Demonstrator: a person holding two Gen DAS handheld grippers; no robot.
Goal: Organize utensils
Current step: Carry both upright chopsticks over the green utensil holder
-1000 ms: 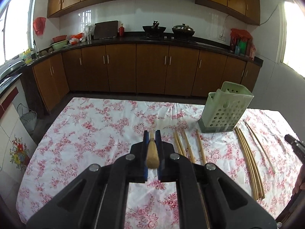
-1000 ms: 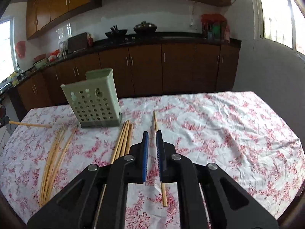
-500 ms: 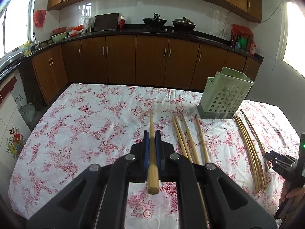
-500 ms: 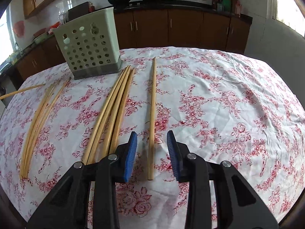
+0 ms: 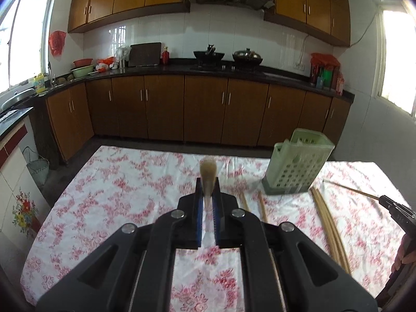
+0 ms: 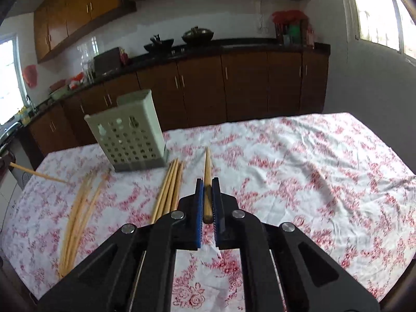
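Brown kitchen cabinets [image 5: 166,109] and a dark worktop run along the far wall, and in front of them stands a table under a white tablecloth [image 5: 124,182] printed with red flowers. At its far edge a pale green perforated utensil holder [image 5: 296,169] stands upright, its open top upward.

From the left wrist view, the left gripper [image 5: 208,195] is clamped on one wooden chopstick [image 5: 208,174]. That stick is seen almost end-on: its long axis runs forward along the fingers and tilts upward, so its blurred blunt end rises just above the blue pads. It is off the cloth.

From the right wrist view, the right gripper [image 6: 207,197] has just been closing and now pinches a second chopstick [image 6: 207,171] between its blue pads. Its long axis lies straight ahead along the fingers, thick end back inside the jaws, thin end pointing away toward the far edge of the table, just right of the holder. Whether the far tip touches the cloth I cannot tell.

More chopsticks lie loose on the table. One bundle [image 6: 169,187] lies just left of the right gripper, pointing toward the holder's base. A larger bundle [image 6: 80,208] lies further left, fanned slightly, also running roughly front to back. In the left wrist view, two loose sticks [image 5: 261,205] lie just right of the left gripper.
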